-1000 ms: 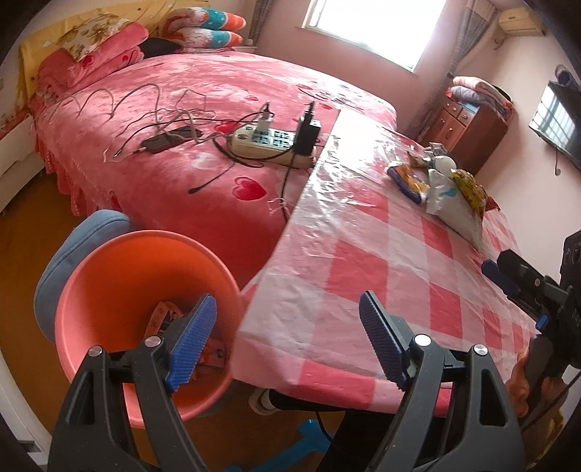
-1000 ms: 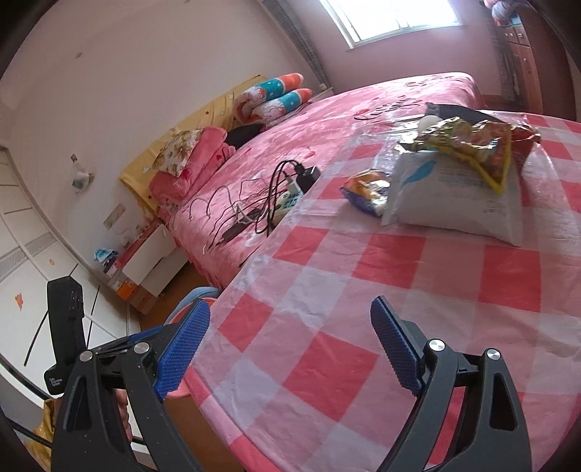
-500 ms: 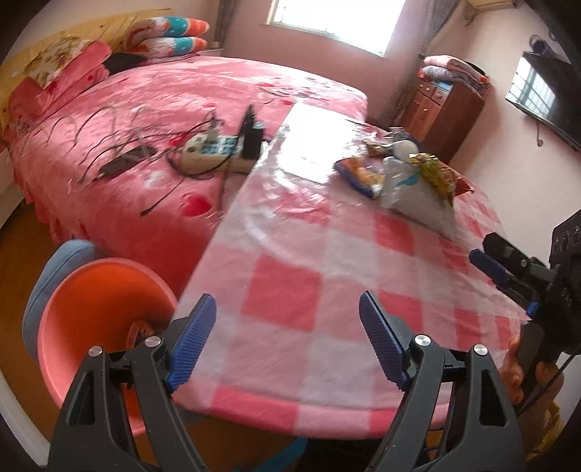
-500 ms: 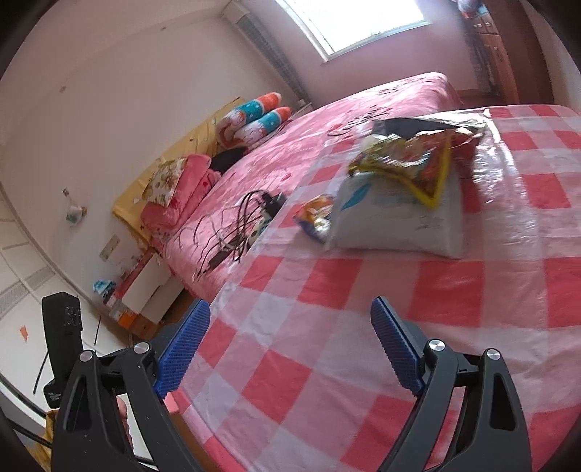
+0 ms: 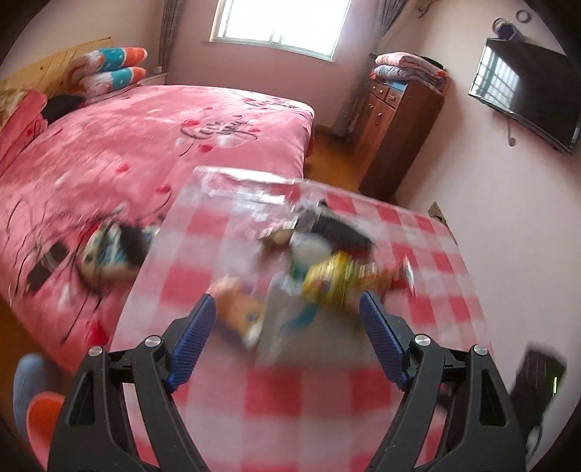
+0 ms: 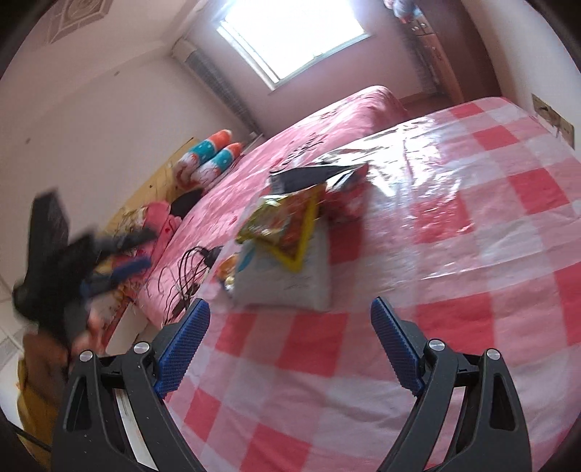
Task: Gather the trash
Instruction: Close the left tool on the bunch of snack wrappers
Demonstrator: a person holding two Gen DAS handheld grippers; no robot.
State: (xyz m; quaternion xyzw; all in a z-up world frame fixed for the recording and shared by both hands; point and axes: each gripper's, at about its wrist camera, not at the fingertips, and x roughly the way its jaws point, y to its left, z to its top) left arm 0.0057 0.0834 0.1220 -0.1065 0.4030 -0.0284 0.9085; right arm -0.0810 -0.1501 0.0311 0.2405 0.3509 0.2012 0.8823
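Above the checked table (image 6: 472, 254), both grippers' fingers spread wide, wrapper pile (image 6: 287, 232) mid-table

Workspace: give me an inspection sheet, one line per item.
Surface: table under a pink-and-white checked cloth with clear plastic cover.
Job's things: yellow snack wrapper lying on a white bag, dark wrapper behind, small orange packet beside.
Clutter: nothing seen beyond the pile.
Grippers: left gripper and right gripper both open, empty, aimed at the pile.
Cables: black cables on the bed.
Surroundings: window, wooden cabinet, wall TV, orange bin.
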